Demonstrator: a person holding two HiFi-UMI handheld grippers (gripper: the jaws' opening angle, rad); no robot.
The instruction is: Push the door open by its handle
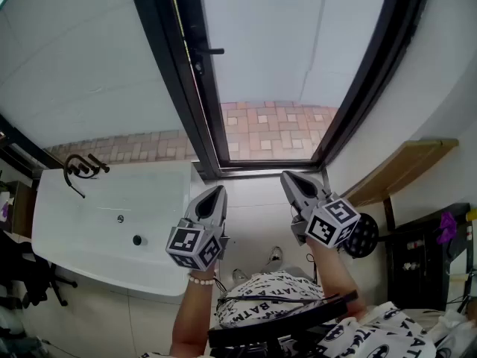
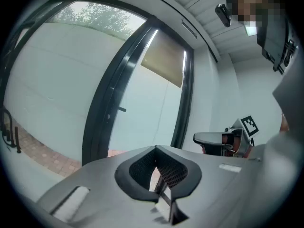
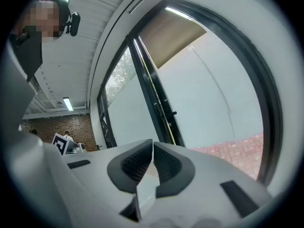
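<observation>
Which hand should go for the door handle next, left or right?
Left, probably. In the head view the door handle sits straight ahead of the left tool; the right tool is off to its right. Both shut, empty.

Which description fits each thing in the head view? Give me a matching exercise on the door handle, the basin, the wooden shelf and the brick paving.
Things:
A. door handle
B. basin
C. wooden shelf
D. brick paving

Descriptions:
1. reddish, outdoors past the doorway
2. white, at the person's left
3. black, a short level bar near the top of the view
4. light brown, at the person's right

Pairs: A-3, B-2, C-4, D-1
</observation>
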